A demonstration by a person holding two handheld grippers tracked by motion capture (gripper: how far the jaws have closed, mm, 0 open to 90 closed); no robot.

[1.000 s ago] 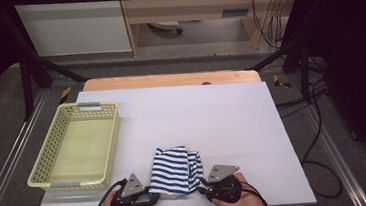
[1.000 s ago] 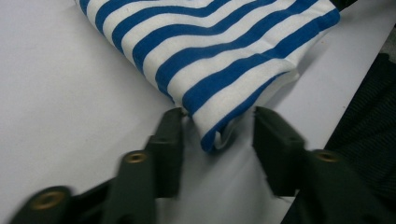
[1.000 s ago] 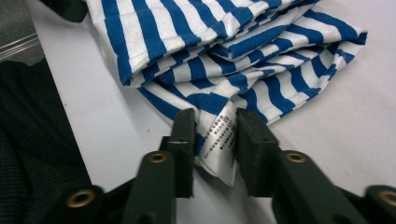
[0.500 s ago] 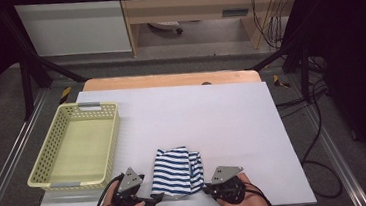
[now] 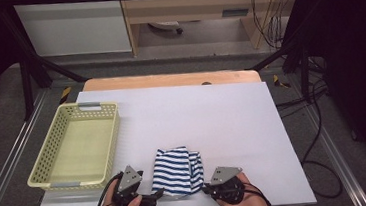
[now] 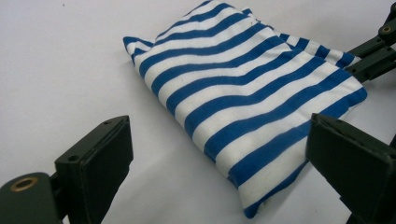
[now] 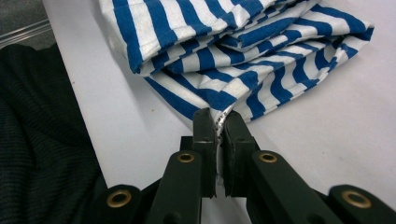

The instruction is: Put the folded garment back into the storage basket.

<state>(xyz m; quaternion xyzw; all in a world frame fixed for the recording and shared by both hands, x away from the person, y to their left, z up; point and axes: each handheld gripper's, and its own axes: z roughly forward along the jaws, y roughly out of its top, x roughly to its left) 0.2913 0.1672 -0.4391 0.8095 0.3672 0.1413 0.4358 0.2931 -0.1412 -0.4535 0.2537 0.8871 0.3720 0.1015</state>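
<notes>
Your right hand-held gripper point(image 7: 217, 126) pinches only the edge of the folded striped cloth point(image 5: 174, 170) lying at the surface's point(image 5: 233, 123) near edge, while your left hand-held gripper point(image 6: 219, 163) gapes wide around its corner, so a one-sided pull likely undoes the folds.

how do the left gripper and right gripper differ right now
The left gripper has its jaws spread wide with a corner of the striped cloth lying between them, ungripped; the right gripper has its jaws pinched shut on the cloth's edge. In the high view the left sits at the cloth's near-left corner, the right at its near-right. Both are black, hand-held, low at the table's near edge.
</notes>
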